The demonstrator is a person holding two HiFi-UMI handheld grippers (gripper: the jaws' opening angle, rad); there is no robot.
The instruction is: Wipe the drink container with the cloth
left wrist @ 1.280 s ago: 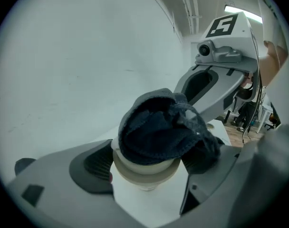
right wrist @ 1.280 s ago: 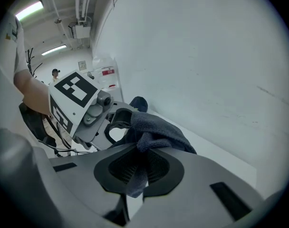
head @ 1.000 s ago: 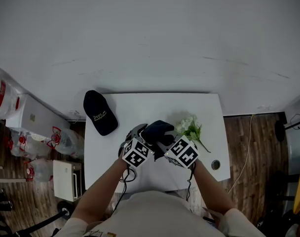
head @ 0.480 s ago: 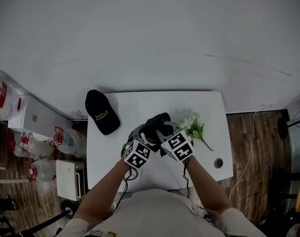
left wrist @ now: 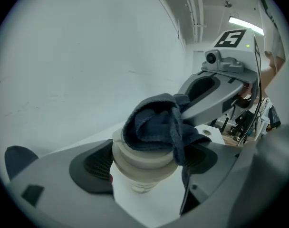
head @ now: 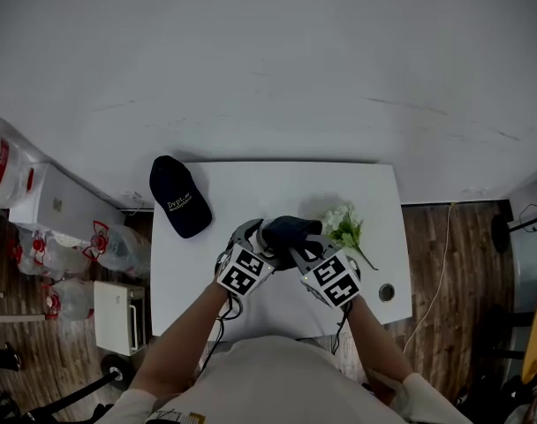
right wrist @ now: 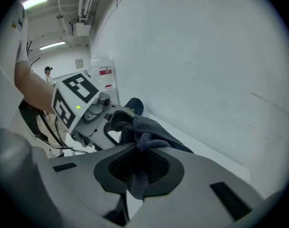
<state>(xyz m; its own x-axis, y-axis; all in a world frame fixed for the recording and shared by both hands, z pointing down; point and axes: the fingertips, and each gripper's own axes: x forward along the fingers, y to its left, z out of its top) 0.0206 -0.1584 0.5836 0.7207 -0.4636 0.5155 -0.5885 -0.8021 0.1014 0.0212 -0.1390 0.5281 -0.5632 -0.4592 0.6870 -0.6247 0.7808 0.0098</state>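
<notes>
Gripping the cream drink container [left wrist: 142, 167] in the left gripper [left wrist: 147, 163], jaws parted to its width, pads pressing both sides. Pinching the dark blue cloth [right wrist: 151, 132] in the right gripper [right wrist: 139, 167], jaws nearly closed, draping it over the container's top. Leaving white flowers [head: 341, 226] just right of the container and, farther left, a black cap [head: 179, 199] bearing pale lettering too small for reading.

The head view looks steeply down from above onto the white bench [head: 277, 184]. The left gripper view and right gripper view sit close and low, facing each other, sharing the dark cloth [left wrist: 154, 122].
</notes>
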